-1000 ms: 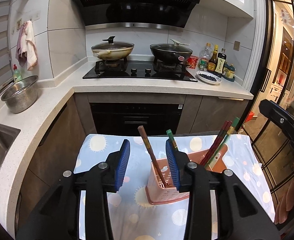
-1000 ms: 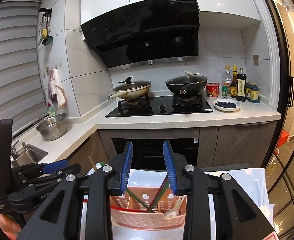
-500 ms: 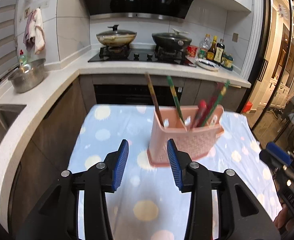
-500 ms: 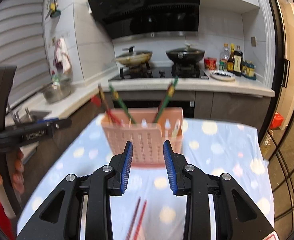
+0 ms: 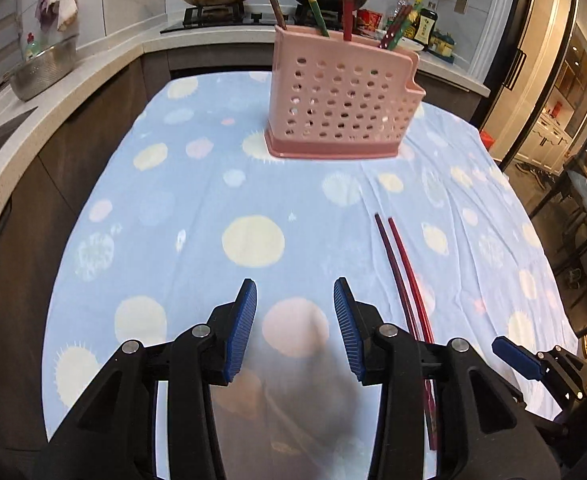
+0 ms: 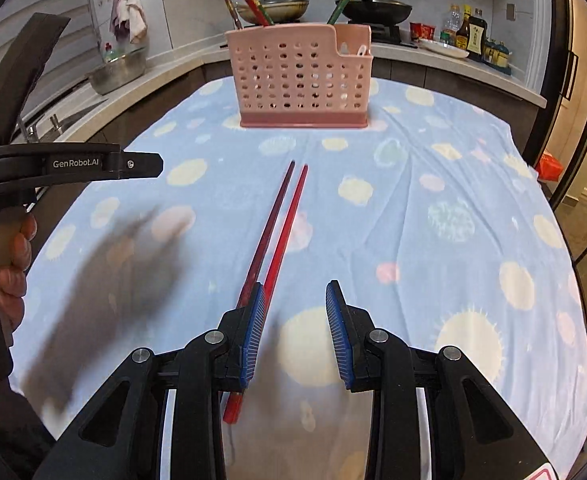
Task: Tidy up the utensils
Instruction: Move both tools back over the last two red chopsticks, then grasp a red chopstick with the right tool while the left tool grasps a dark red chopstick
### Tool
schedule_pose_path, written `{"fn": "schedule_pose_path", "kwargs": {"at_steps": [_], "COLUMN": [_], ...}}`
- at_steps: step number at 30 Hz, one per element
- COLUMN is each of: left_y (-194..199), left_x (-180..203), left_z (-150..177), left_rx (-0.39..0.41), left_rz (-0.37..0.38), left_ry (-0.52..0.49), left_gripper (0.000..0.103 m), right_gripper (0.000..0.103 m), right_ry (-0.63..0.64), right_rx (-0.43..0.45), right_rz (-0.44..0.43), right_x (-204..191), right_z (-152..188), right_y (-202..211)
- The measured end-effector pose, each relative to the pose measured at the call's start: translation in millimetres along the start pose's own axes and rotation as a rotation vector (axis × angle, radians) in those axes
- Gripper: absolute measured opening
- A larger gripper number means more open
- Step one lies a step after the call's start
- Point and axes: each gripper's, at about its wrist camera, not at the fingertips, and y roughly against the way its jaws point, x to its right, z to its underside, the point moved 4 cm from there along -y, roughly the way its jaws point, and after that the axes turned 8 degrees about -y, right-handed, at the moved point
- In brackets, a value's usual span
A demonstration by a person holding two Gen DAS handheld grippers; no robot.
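Both grippers, left (image 5: pixel 294 328) and right (image 6: pixel 292 334), now sit back from the basket (image 6: pixel 301 76), with red chopsticks (image 6: pixel 277 232) newly visible ahead.

Both wrist cameras look forward, low over the blue spotted tablecloth (image 5: pixel 253 184), toward the stove counter. Both share the pink utensil basket (image 5: pixel 341 96) and red chopsticks (image 6: pixel 281 224).

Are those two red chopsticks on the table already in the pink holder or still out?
Out. The two red chopsticks lie flat on the dotted tablecloth, apart from the pink holder.
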Motion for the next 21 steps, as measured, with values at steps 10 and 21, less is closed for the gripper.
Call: {"fn": "schedule_pose_path", "kwargs": {"at_steps": [10, 21], "left_y": [-0.6, 1.9], "left_x": [14.2, 19.2], "left_z": [47.7, 57.4], "left_rx": [-0.055, -0.058], "left_rz": [0.003, -0.013], "left_ry": [0.008, -0.001], "left_gripper": [0.04, 0.045], "right_gripper": [0.031, 0.021], "right_ry": [-0.007, 0.021], "right_rx": [-0.056, -0.095], "right_rz": [-0.029, -0.031], "right_x": [-5.9, -12.2], "right_z": [28.5, 43.4], "right_y": [1.1, -4.6]}}
